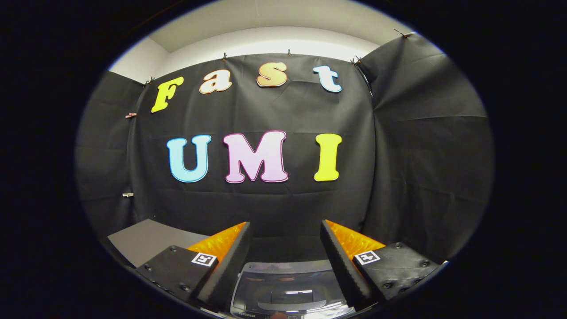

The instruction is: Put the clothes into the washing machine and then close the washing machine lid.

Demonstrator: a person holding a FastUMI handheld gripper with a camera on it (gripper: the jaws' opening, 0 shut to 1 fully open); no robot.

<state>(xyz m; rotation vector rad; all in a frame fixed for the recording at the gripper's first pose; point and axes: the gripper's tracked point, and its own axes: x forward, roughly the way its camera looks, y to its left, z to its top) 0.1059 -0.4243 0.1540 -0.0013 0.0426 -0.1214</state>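
Observation:
My gripper [285, 230] is open, its two fingers spread wide with nothing between them, pointing at the black cloth wall. Below and between the fingers sits the washing machine [288, 288], seen from above. Its glossy transparent lid [285, 299] reflects ceiling lights; whether it lies flat or is raised I cannot tell. The gripper hovers above the machine's back edge. No clothes lie between or ahead of the fingers.
A grey flat surface [144, 241] lies to the left of the left finger, against the cloth wall. Black cloth walls close the booth ahead and to the right.

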